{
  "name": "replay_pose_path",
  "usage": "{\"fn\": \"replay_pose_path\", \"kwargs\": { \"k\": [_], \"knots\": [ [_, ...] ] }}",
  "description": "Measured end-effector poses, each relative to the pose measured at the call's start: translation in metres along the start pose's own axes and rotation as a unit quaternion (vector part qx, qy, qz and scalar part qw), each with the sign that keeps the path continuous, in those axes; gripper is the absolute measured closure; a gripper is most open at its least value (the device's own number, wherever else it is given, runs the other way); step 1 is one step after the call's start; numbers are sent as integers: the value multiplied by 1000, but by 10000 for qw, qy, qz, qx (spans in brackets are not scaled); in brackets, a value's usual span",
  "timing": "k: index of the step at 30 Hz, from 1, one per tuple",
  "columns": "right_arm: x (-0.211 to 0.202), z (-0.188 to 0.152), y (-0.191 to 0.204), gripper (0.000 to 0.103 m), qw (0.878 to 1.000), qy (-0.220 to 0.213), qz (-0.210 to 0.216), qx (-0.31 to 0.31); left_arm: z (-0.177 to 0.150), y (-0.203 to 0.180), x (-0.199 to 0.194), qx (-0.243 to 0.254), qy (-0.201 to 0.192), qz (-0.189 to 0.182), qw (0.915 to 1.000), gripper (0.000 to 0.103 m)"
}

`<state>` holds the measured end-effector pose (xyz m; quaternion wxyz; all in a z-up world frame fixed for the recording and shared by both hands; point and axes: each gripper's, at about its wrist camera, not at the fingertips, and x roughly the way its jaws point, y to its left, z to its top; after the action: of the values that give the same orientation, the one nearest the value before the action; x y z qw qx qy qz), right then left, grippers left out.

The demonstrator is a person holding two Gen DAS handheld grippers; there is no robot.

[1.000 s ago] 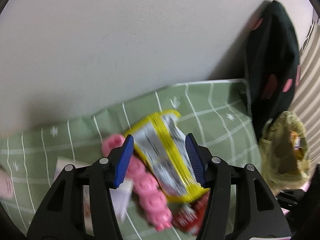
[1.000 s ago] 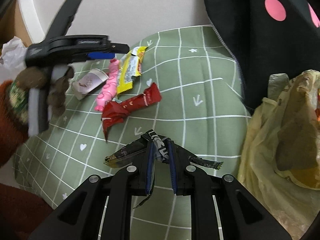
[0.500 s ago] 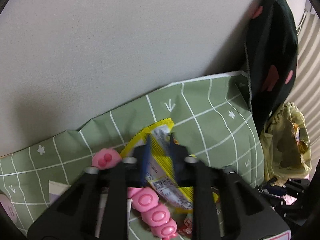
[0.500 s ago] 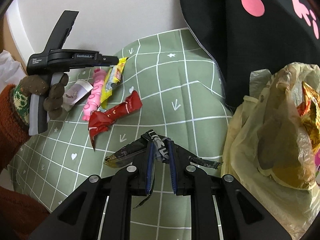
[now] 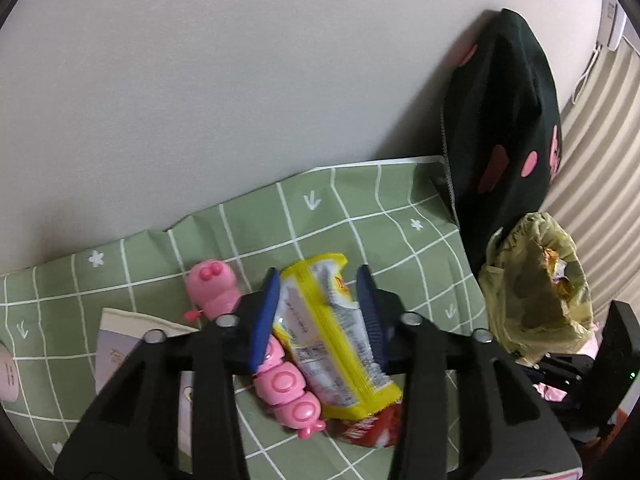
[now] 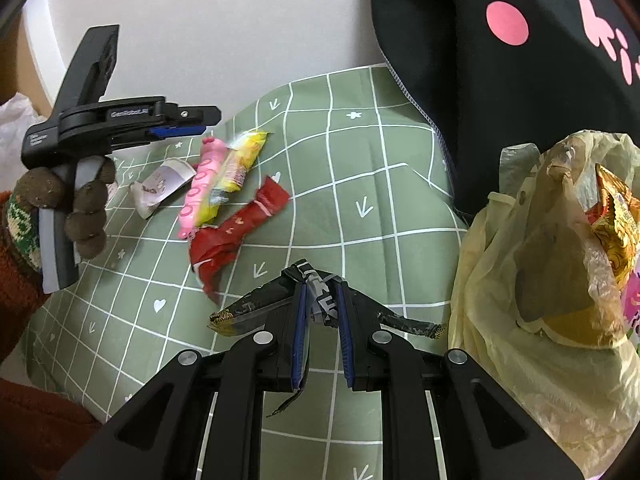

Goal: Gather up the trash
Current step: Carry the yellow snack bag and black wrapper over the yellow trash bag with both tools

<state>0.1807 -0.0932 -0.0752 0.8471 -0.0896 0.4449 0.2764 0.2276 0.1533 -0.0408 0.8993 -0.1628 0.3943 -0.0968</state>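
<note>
Left claw (image 5: 316, 304) opening, yellow wrapper (image 5: 332, 332) between its pads but unpinched – long axis running along the fingers, on the green cloth (image 5: 360, 208); right claw (image 6: 322, 320) pinches a black wrapper (image 6: 320, 300) beside the trash bag (image 6: 540, 280).

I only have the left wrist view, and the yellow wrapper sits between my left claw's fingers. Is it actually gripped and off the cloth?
Observer: No. In the right wrist view the yellow wrapper appears to lie on the green cloth beside the pink toy. The left claw hovers above, its jaws opening with nothing pinched.
Operator: And my right claw?
Observer: The right claw is shut on a black wrapper, held over the cloth just left of the yellowish trash bag.
</note>
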Motion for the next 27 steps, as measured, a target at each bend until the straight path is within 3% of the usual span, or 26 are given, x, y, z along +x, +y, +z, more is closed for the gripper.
{"fn": "replay_pose_path", "kwargs": {
  "k": [4, 7, 9, 16, 17, 20, 27],
  "knots": [
    [-3, -2, 0, 88, 10000, -26, -32, -7, -2, 13, 1, -155, 43, 31, 9999, 63],
    [-5, -3, -1, 88, 10000, -26, -53, 16, -8, 17, 25, -268, 545, -44, 9981, 63],
    [-6, -3, -1, 88, 10000, -17, -60, 2, -13, 12, 40, -177, 699, 104, 9973, 63],
    [-6, -5, 0, 88, 9999, 69, -112, -5, -17, 7, 62, -152, 871, 302, 9956, 62],
    [-6, -6, 0, 88, 9999, 75, -115, 10, -17, 7, 62, -177, 878, 273, 9956, 71],
    [-8, -7, -1, 88, 9999, 35, -128, 37, -15, 10, 46, -304, 702, 204, 9969, 87],
    [-16, -1, -4, 88, 9997, -168, -159, 128, -8, -9, -4, -35, 35, 258, 9997, 89]
  ]
}}
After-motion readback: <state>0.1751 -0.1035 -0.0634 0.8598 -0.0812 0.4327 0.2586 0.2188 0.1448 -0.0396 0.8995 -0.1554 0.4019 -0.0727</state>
